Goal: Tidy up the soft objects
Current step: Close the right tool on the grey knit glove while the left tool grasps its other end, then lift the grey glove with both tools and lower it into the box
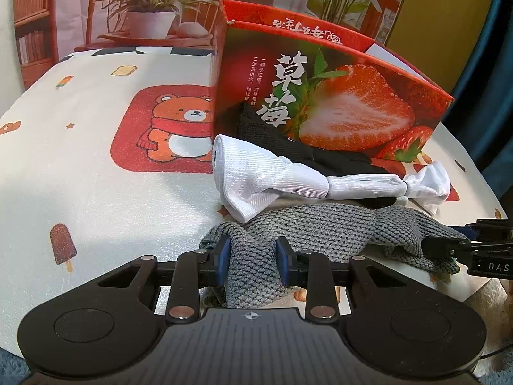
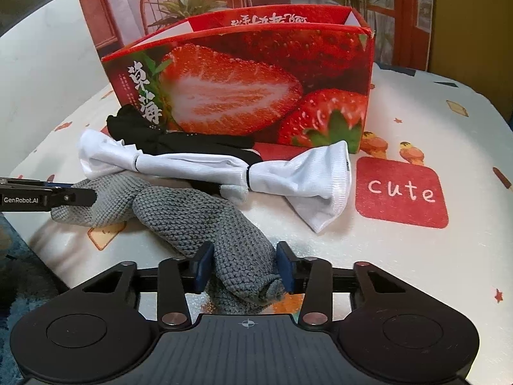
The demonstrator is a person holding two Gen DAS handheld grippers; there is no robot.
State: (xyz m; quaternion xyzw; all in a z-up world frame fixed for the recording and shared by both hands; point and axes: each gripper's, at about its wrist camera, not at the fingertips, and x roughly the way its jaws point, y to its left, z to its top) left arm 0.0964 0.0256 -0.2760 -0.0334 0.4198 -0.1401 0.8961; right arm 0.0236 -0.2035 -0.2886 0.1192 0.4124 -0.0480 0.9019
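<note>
I have the left gripper (image 1: 253, 256) and right gripper (image 2: 245, 264) each clamped on one end of the grey knit cloth (image 1: 320, 227) — ready to fold it near the strawberry box (image 2: 256, 80).

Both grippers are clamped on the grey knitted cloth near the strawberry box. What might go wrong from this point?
1. The white sleeve lies against the grey knitted cloth and seems to overlap its far edge; lifting may drag it along.
2. The right gripper pinches only a bunched end, which could slip out.
3. With the left gripper at the other end, pulling apart may stretch the cloth rather than fold it.
</note>
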